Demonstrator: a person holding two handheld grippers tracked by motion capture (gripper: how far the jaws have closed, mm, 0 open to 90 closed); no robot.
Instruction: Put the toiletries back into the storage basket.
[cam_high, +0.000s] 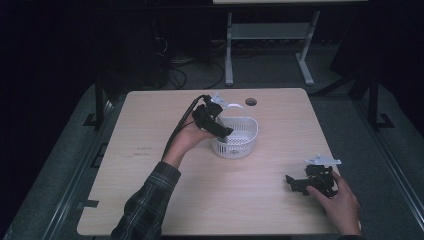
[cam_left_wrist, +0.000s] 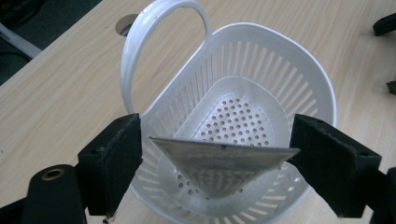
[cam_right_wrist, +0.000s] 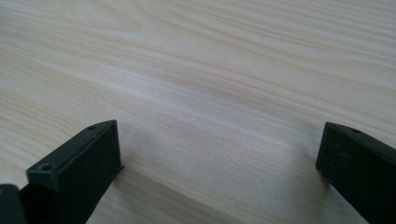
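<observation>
A white slotted plastic basket (cam_high: 248, 134) with a hoop handle (cam_high: 234, 106) stands near the middle of the wooden table (cam_high: 150, 150). My left gripper (cam_high: 226, 133) hangs over its near-left rim, pointing down into it. In the left gripper view, a flat silver foil packet (cam_left_wrist: 219, 163) lies across the gap between the jaws of that gripper (cam_left_wrist: 219, 129), above the basket's (cam_left_wrist: 322, 79) perforated floor. Its right corner touches the right pad (cam_left_wrist: 322, 163); its left corner stands a little off the left pad (cam_left_wrist: 119, 154). My right gripper (cam_high: 294, 183) (cam_right_wrist: 219, 135) rests open on the table at the front right with nothing between its jaws.
A round cable hole (cam_high: 251, 102) sits at the table's far edge behind the basket. A white desk frame (cam_high: 270, 35) and cables stand on the dark floor beyond. Bare wood lies between the basket and the right gripper.
</observation>
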